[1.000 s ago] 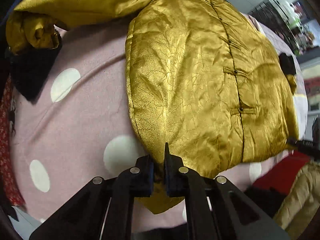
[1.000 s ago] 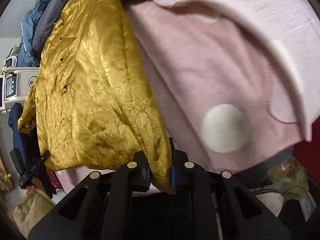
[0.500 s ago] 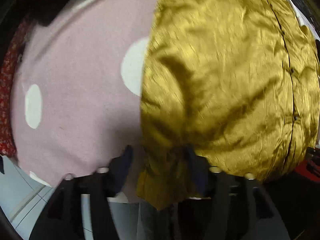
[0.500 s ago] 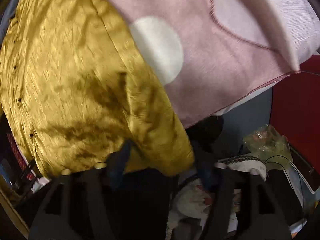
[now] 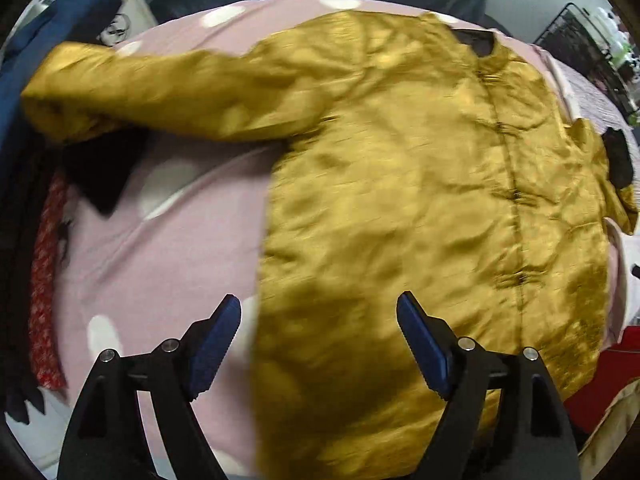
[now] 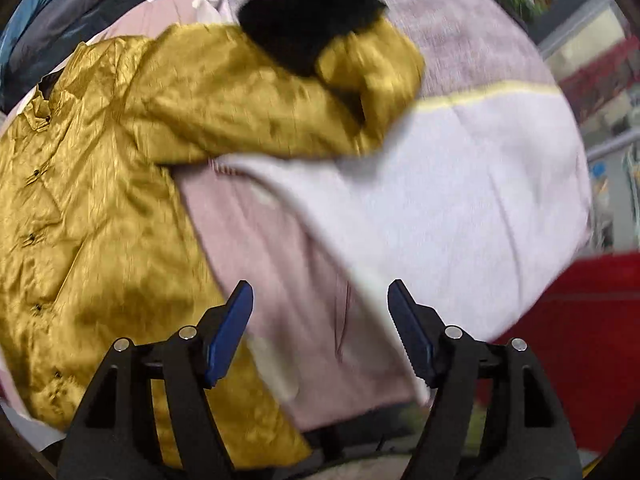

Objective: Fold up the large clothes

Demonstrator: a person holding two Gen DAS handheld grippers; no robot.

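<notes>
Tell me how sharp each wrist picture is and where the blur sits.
Left wrist view: the gold jacket and pink blanket are smeared by motion; the left tool stays crisp. Right wrist view: the same, the jacket's sleeve streaked, the right tool sharp, edges bent by the fisheye.

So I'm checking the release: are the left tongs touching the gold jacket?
Apart. The left wrist view shows the left tongs opening, both pads bare, above the gold jacket.

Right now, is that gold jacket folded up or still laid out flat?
Spread, not folded. The gold jacket lies front-up on the pink dotted blanket, buttoned placket showing, both sleeves stretched outward.
</notes>
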